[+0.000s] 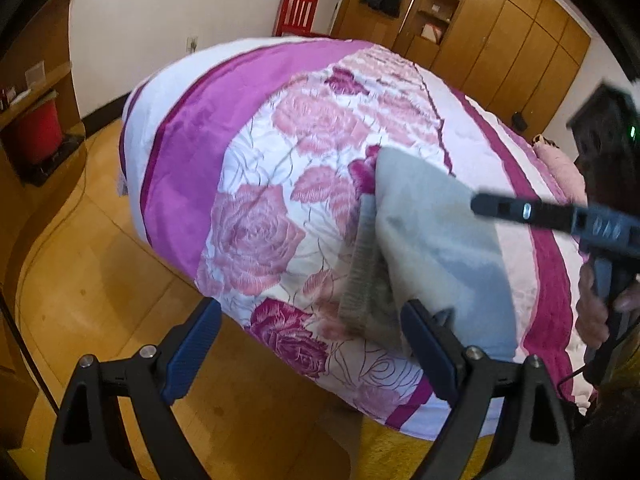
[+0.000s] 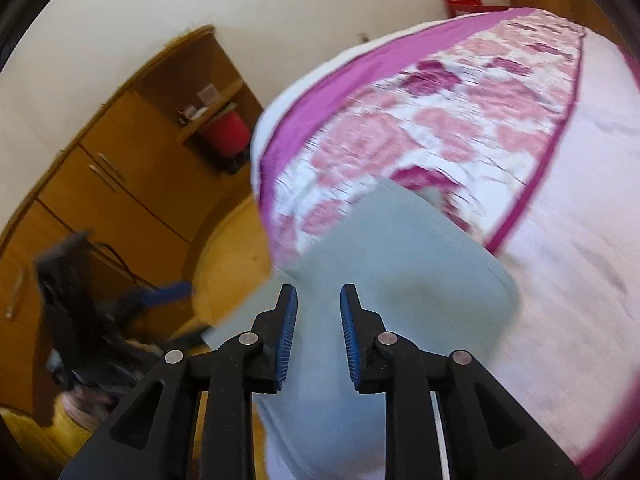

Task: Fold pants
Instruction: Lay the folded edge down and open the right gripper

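Jaws parted over grey pants (image 2: 400, 264) on floral bedspread (image 1: 256, 184); red chair (image 1: 298, 14) beyond.

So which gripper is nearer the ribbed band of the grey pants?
Left: the ribbed band lies just ahead between the left gripper's open jaws; the right gripper hangs over the plain part of the pants, beside it.

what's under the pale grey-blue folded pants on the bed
The pale grey-blue folded pants lie on the rose-patterned pink and purple quilt, near its edge. The quilt shows all around them; the patch beneath the pants is covered, so anything else there cannot be seen.
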A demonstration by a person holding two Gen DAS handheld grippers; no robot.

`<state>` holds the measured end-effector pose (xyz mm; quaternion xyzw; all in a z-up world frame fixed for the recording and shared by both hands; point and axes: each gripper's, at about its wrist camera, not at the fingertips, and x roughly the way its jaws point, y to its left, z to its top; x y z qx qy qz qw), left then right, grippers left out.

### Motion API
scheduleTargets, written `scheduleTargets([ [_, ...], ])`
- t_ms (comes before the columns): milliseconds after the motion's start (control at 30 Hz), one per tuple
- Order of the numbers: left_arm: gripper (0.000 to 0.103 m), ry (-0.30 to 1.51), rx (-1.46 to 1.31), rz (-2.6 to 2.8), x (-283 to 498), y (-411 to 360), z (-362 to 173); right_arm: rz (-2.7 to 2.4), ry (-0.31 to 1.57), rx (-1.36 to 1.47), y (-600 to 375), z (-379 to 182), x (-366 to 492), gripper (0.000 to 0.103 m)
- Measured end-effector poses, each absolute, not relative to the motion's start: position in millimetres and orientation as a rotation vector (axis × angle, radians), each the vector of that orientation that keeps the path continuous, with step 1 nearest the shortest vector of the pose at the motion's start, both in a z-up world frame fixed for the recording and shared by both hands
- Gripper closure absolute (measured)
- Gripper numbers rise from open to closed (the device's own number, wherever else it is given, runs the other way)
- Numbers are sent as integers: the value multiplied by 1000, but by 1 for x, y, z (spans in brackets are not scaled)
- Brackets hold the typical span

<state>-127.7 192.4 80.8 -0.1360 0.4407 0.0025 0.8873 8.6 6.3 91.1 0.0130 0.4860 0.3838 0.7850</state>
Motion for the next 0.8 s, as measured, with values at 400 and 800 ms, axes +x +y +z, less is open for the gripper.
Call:
scheduleTargets([
  [400, 8, 909, -298, -121, -104, 161, 88, 730, 1102, 67, -42, 74, -6, 72],
  [800, 4, 1030, -312, -25, -90, 178, 21, 711, 1130, 72, -44, 58, -4, 71],
])
